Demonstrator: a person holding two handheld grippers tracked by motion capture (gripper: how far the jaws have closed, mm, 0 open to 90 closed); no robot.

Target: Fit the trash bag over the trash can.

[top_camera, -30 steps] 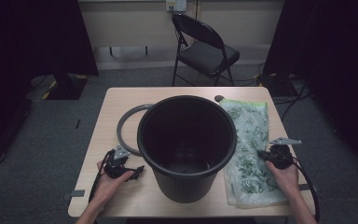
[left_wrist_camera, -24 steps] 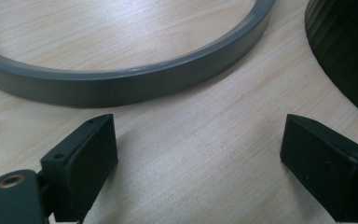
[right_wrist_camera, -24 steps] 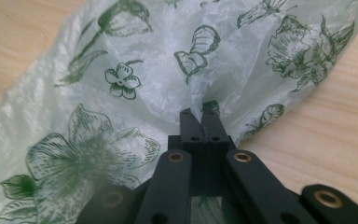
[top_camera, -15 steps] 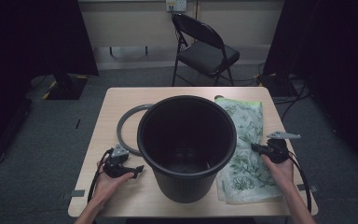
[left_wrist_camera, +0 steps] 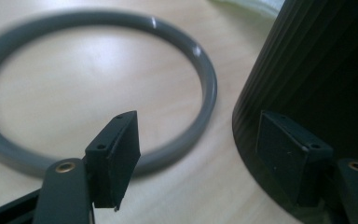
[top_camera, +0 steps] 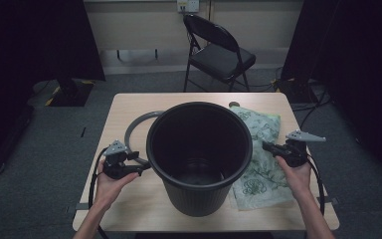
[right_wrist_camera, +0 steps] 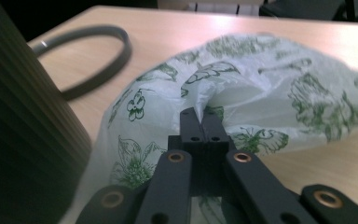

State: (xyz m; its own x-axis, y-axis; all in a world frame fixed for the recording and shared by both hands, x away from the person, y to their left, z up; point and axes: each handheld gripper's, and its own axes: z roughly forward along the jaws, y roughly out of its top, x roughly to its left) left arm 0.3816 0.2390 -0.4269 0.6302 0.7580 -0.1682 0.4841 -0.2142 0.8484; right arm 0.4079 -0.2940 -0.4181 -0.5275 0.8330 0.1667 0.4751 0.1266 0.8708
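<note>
while the right hand-held gripper [right_wrist_camera: 200, 122] pinches a fold of the green-printed plastic bag [right_wrist_camera: 261, 93] lying ahead of it on the worktop [top_camera: 129, 112], the left hand-held gripper [left_wrist_camera: 205, 149] gapes empty between the grey ring [left_wrist_camera: 186, 60] and the black bin [left_wrist_camera: 317, 70].

- Bin [top_camera: 199, 149]: black, with fine upright ribbing on its outer wall.
- Plastic bag [top_camera: 258, 149]: pale whitish-green, printed with dark green flowers and leaves.
- Ring [left_wrist_camera: 98, 88]: plain glossy grey.
- Tabletop [top_camera: 129, 199]: light wood grain.
- Left tool [top_camera: 142, 169] and right tool [top_camera: 267, 146]: black, with brass-coloured rivets and grey top plates.
- Folding chair [top_camera: 219, 55]: black.
</note>
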